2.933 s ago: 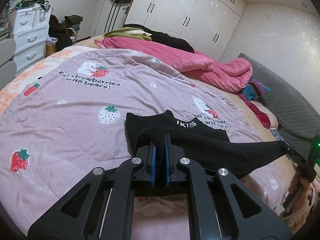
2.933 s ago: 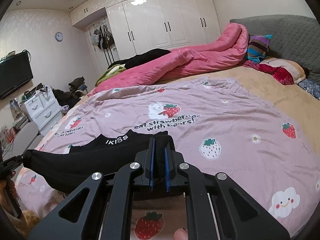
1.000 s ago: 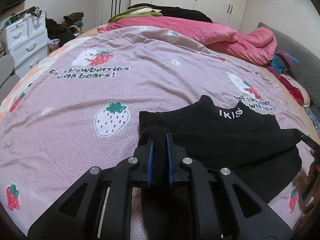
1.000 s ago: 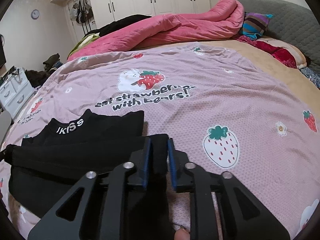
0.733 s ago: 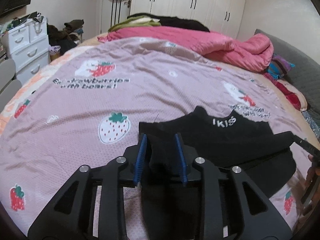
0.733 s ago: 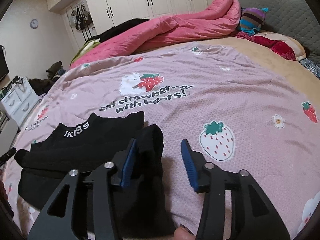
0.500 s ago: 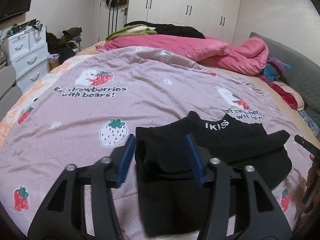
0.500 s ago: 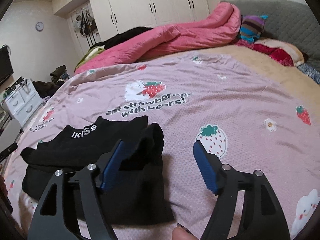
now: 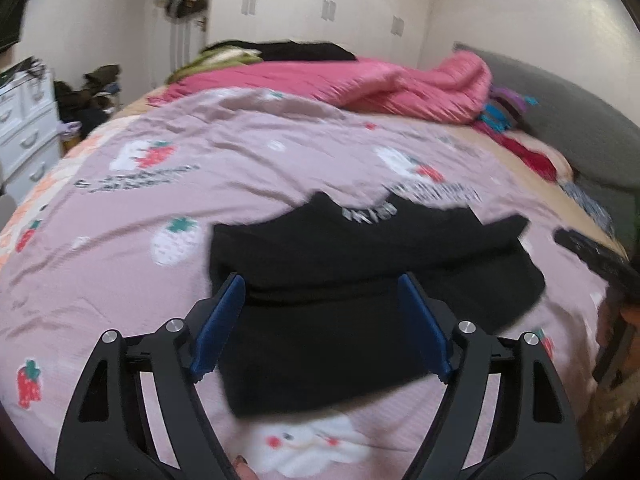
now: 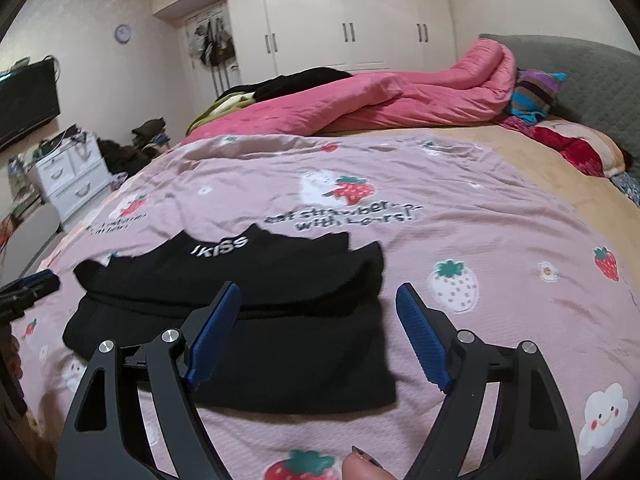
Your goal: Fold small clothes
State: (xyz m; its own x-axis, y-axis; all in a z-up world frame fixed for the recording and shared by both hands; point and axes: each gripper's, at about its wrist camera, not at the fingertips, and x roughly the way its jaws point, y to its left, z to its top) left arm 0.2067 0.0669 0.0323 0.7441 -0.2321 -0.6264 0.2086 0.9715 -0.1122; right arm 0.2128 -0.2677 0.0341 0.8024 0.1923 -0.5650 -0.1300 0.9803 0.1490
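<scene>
A small black garment [image 9: 360,280] with white "IKISS" lettering lies folded over on the pink strawberry bedspread [image 9: 120,240]. My left gripper [image 9: 320,292] is open and empty, held just above the garment's near left part. In the right wrist view the same garment [image 10: 256,312] lies flat with its folded top layer. My right gripper [image 10: 318,302] is open and empty above its near right edge. The right gripper's tip [image 9: 592,256] shows at the right of the left wrist view, and the left gripper's tip [image 10: 28,286] at the left of the right wrist view.
A crumpled pink duvet [image 10: 380,100] and dark clothes [image 10: 296,80] lie at the far side of the bed. A grey headboard [image 10: 580,76] and striped pillow [image 10: 534,92] are at the right. White drawers [image 10: 72,176] stand left of the bed.
Both grippers opened and let go of the black garment after laying its folded edge down. Both have pulled back and up from it. The garment now lies still.
</scene>
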